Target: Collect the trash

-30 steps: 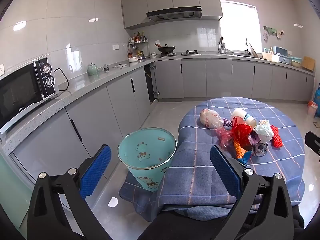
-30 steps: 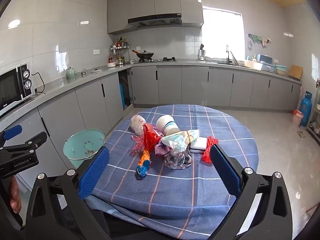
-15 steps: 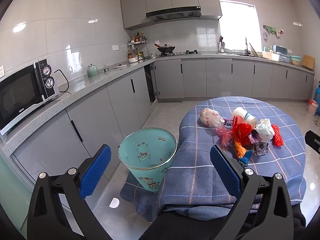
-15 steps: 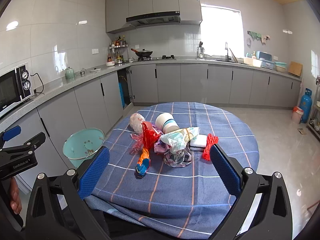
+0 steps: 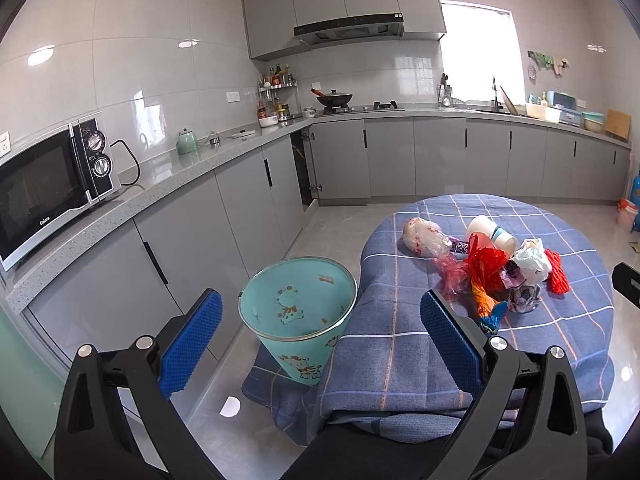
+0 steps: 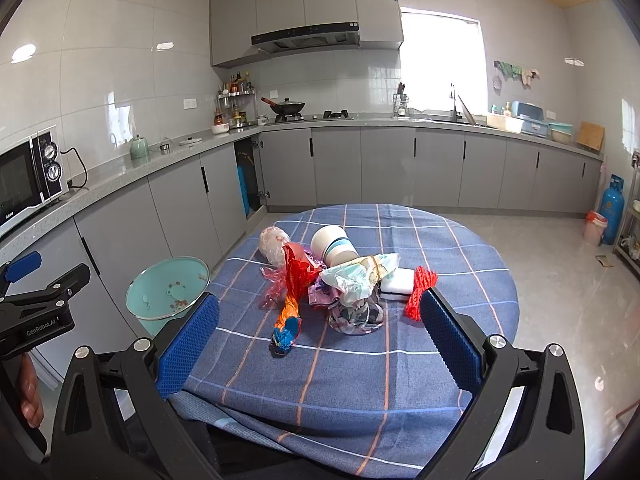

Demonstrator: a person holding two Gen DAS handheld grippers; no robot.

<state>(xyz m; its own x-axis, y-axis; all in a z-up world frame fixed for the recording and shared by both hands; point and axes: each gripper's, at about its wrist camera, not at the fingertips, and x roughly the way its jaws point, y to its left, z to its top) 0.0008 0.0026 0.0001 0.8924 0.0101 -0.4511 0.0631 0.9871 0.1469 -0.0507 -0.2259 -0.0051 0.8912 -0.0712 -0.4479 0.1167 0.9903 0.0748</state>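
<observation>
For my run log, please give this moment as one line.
phase: before first pick | left tongs: open, empty | right tongs: open, empty | trash pile: on table | bin: on floor beside table

A heap of trash [image 6: 332, 280] lies mid-table [image 6: 460, 280]; the bin [image 6: 168, 296] stands on the floor just left of it.

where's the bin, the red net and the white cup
bin [image 5: 298, 312], left wrist view, on its inner wall.
red net [image 6: 420, 293], right wrist view, on the middle of the mesh.
white cup [image 6: 334, 245], right wrist view, on its side by the blue band.
</observation>
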